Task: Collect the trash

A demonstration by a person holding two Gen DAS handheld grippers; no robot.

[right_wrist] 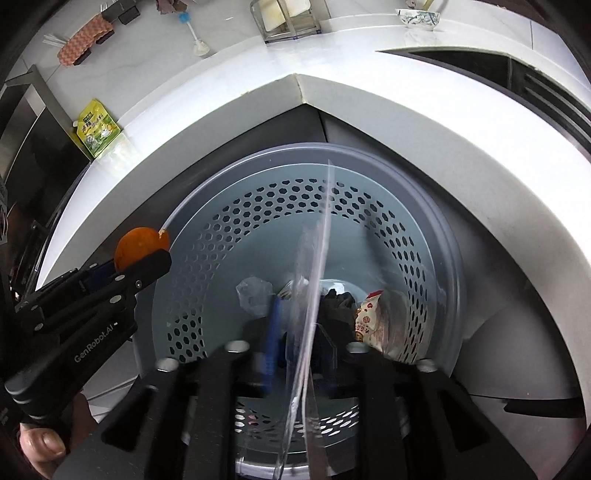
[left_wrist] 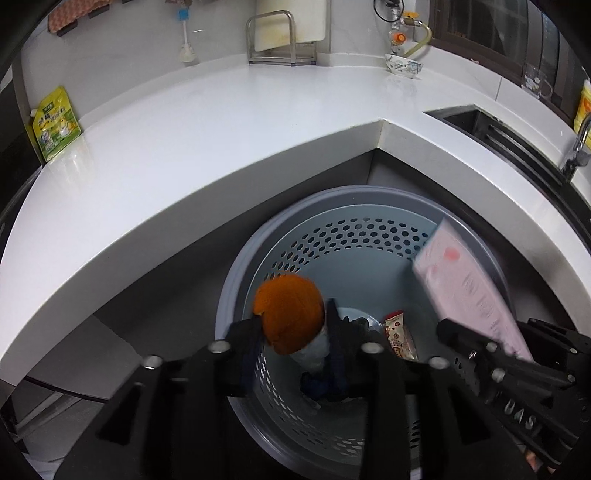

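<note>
A grey perforated trash basket (left_wrist: 369, 206) stands on the floor under the counter corner. My left gripper (left_wrist: 291, 328) hangs over its near rim, jaws apart, with an orange peel (left_wrist: 288, 314) loose between the fingers; the right wrist view shows that peel (right_wrist: 142, 243) at the left gripper (right_wrist: 147, 266) tip. My right gripper (right_wrist: 295, 332) is open over the basket (right_wrist: 369, 155). A flat pink packet (left_wrist: 461, 284) stands edge-on (right_wrist: 314, 280) between its wide-apart fingers. A snack wrapper (right_wrist: 369, 314), crumpled plastic (right_wrist: 255, 291) and a dark scrap (right_wrist: 340, 299) lie in the bottom.
A white L-shaped countertop (left_wrist: 221, 122) overhangs the basket. It carries a green pouch (left_wrist: 55, 122), a rack with a cutting board (left_wrist: 284, 33) and a patterned bowl (left_wrist: 404, 66). A sink (left_wrist: 491, 129) and tap (left_wrist: 578, 147) are at right. A person's thumb (right_wrist: 40, 441) holds the left gripper.
</note>
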